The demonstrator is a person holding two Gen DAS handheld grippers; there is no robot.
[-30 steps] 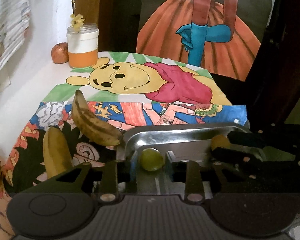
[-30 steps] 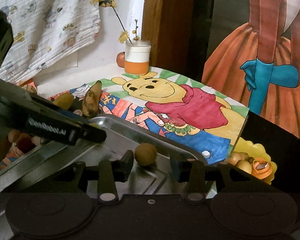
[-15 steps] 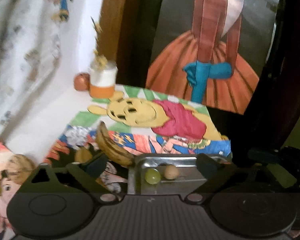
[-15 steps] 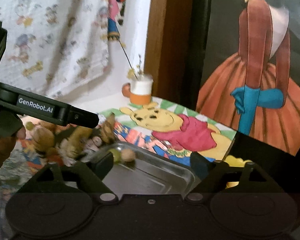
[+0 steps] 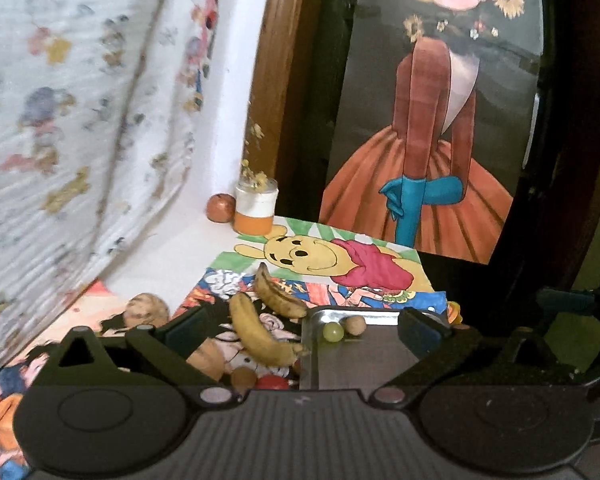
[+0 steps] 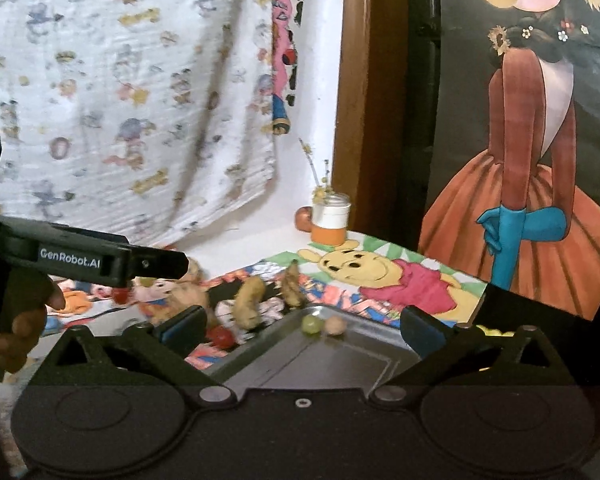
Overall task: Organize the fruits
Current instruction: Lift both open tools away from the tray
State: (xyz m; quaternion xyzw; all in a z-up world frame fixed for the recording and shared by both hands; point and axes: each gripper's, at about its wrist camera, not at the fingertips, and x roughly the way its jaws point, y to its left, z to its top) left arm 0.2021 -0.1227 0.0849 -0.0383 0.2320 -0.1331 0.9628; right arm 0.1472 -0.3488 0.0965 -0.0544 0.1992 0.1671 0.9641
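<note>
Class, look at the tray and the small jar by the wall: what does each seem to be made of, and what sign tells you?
Tray: probably metal, grey and shiny, with pressed edges that catch light. Jar: likely clear glass at the rim, with white and orange bands below that may be paint or a label; too blurred to be sure.

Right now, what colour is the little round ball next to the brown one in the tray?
Pale green grape, clearest in the left wrist view.

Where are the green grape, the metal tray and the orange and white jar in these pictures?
green grape (image 5: 333, 332): left wrist view, middle of the fruit.
metal tray (image 6: 320, 364): right wrist view, bare floor of the tray.
orange and white jar (image 5: 256, 209): left wrist view, white band of its side.
</note>
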